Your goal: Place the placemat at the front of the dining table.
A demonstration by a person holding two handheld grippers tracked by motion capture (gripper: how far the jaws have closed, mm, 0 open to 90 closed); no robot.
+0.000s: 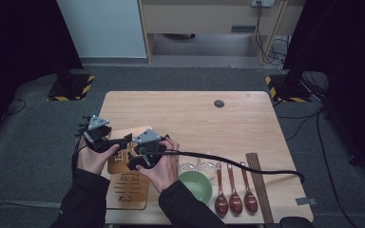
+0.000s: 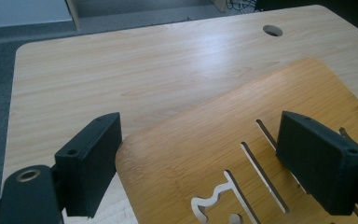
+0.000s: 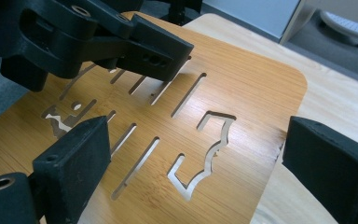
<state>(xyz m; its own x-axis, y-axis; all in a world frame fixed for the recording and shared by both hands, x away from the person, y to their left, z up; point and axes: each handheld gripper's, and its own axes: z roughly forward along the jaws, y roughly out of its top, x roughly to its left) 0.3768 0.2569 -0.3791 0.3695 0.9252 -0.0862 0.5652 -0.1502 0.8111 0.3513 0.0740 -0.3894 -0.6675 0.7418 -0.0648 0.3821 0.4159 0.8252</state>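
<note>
Both grippers are at the slotted bamboo board. The left gripper stands released, straddling its near corner; the right gripper gapes over its far edge. Looks like positioning for a grasp: next, each should clench the board's rim.

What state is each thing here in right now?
Left gripper: open, jaws astride the upper bamboo mat's corner.
Right gripper: open over that mat.
Upper bamboo mat: lying flat.
Lower bamboo mat: flat, untouched.
Green bowl: upright, empty.
Three spoons: lying side by side.
</note>
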